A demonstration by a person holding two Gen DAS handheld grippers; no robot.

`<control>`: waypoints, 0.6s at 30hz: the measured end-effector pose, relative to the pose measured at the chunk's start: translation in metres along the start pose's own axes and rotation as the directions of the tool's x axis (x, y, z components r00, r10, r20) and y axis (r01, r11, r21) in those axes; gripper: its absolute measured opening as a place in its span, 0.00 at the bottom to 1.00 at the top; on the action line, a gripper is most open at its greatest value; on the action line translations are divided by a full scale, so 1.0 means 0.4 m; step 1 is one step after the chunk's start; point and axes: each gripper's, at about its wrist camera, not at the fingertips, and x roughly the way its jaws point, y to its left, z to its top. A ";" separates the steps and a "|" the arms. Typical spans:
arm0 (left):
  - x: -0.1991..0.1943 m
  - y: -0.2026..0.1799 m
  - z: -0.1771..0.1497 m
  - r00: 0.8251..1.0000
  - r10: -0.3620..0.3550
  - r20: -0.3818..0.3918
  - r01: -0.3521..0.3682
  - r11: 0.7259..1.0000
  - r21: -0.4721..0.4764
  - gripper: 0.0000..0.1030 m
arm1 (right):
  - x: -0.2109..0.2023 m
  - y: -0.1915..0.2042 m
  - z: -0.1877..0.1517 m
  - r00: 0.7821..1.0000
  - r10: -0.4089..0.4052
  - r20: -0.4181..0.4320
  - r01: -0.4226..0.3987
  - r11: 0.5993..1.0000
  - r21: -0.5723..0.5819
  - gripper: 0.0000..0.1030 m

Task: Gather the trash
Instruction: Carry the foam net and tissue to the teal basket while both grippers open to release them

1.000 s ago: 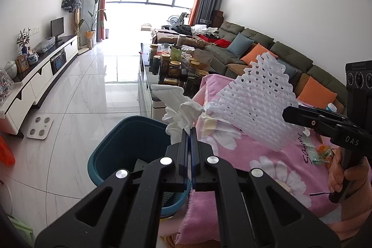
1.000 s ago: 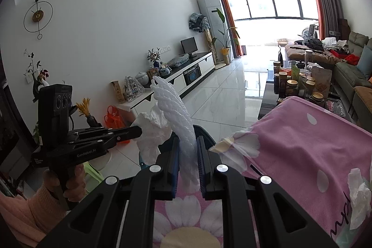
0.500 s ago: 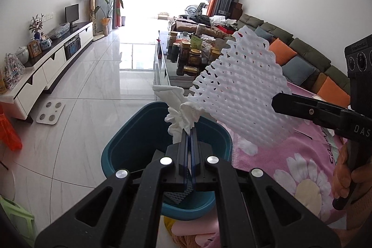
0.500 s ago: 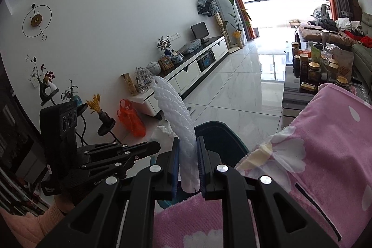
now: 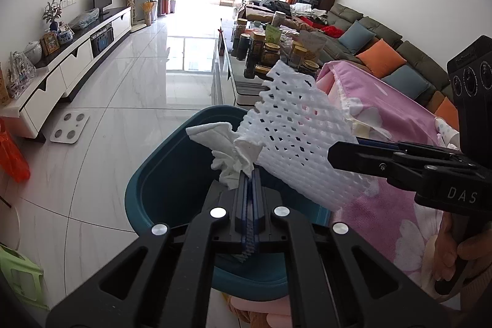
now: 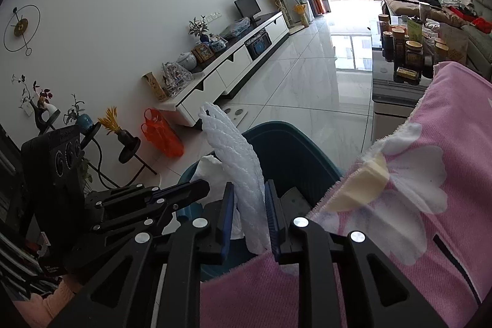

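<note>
A teal bin (image 5: 172, 189) stands on the floor just below both grippers. My left gripper (image 5: 249, 174) is shut on a crumpled white tissue (image 5: 226, 149), which hangs over the bin's mouth. The white foam net (image 5: 301, 140) sticks up beside it from my right gripper (image 5: 332, 152). In the right wrist view the right gripper (image 6: 249, 195) has its jaws opening, and the foam net (image 6: 243, 174) stands loosely between them over the bin (image 6: 292, 149). The left gripper (image 6: 203, 186) and the tissue (image 6: 209, 171) show to its left.
A pink flowered blanket (image 5: 384, 119) covers the surface right of the bin. A low table with several jars (image 5: 270, 51) lies beyond. On the floor to the left are a white scale (image 5: 69, 128), an orange bag (image 5: 12, 159) and a green stool (image 5: 18, 275).
Both grippers have come down and over the teal bin, which now fills more of each view. The right jaws have widened around the foam net. The left stays shut on the tissue.
</note>
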 end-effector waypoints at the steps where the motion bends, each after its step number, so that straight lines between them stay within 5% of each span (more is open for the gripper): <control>1: 0.008 0.001 -0.002 1.000 0.006 -0.004 -0.006 1.000 -0.002 0.03 | 0.005 0.000 -0.002 1.000 -0.003 -0.005 0.003 1.000 0.003 0.24; 10: 0.038 0.016 -0.023 1.000 0.011 -0.015 -0.011 0.999 -0.041 0.20 | -0.011 -0.012 -0.006 1.000 -0.017 0.004 0.017 0.999 0.027 0.31; 18: -0.038 -0.061 -0.028 0.998 -0.024 0.063 0.024 1.000 0.011 0.39 | -0.091 -0.038 -0.024 0.999 -0.024 0.042 0.023 1.000 0.018 0.31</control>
